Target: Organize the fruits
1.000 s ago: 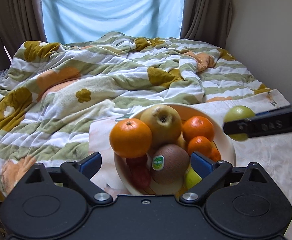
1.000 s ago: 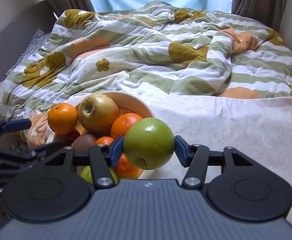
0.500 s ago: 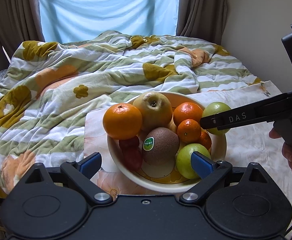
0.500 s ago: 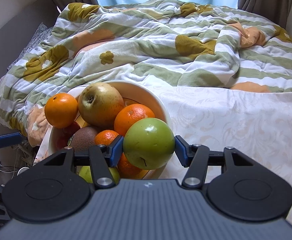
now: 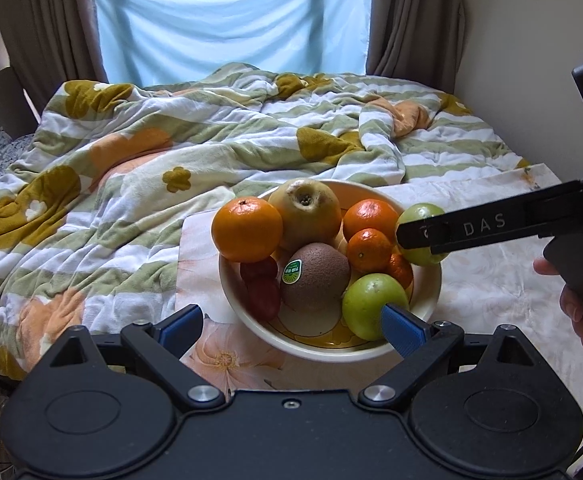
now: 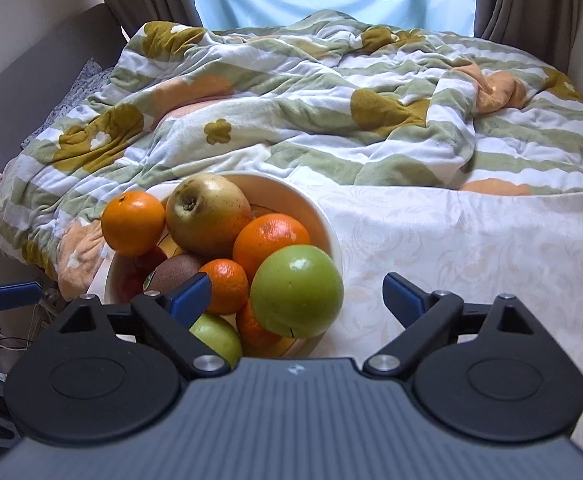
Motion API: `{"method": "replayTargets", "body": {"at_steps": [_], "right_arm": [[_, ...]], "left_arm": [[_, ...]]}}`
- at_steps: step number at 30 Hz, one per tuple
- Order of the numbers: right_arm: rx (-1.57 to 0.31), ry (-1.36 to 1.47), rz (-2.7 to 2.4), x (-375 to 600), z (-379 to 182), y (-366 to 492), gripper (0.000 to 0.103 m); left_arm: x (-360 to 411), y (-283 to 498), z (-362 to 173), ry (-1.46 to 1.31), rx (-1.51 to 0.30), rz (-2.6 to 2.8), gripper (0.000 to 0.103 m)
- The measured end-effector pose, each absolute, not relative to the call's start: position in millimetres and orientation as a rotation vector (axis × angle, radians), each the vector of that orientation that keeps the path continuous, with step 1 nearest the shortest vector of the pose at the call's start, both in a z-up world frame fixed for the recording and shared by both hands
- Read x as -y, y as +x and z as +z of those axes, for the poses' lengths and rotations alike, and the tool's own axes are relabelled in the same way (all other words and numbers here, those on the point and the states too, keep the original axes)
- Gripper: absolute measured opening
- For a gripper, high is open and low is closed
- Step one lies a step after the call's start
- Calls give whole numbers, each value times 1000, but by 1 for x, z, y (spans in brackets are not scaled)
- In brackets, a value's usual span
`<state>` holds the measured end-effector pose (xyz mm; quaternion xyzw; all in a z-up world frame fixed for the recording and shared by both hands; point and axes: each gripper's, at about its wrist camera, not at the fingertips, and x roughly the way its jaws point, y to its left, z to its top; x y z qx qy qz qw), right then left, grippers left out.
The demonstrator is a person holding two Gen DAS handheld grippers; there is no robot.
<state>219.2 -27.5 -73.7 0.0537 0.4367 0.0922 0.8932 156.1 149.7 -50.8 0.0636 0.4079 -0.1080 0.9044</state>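
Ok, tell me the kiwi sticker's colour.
Green with a white rim, on the kiwi; clearest in the left wrist view.

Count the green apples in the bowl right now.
2. One green apple sits at the bowl's right edge between the open right gripper's fingers; another lies at the front. Others may be buried.

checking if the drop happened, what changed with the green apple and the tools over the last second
The right tool carried the green apple leftward over the bowl, then opened; its fingers now stand wide apart and the apple sits at the bowl's right rim on the other fruit. The left tool remains open and empty near the bowl. The big orange, pear and kiwi have not shifted.
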Motion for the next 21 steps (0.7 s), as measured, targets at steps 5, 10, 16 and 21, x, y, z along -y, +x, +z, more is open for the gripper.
{"method": "replayTargets", "body": {"at_steps": [5, 10, 16, 21], "right_arm": [[-862, 63, 227, 34, -48, 195, 103], [-824, 50, 248, 53, -18, 157, 103], [-781, 49, 188, 89, 13, 107, 103], [-770, 50, 128, 119, 28, 62, 103]], "left_arm": [[-137, 132, -27, 119, -803, -179, 98], [-118, 102, 0, 128, -753, -144, 98], [-97, 64, 27, 93, -699, -106, 98], [-77, 31, 40, 113, -663, -72, 98]]}}
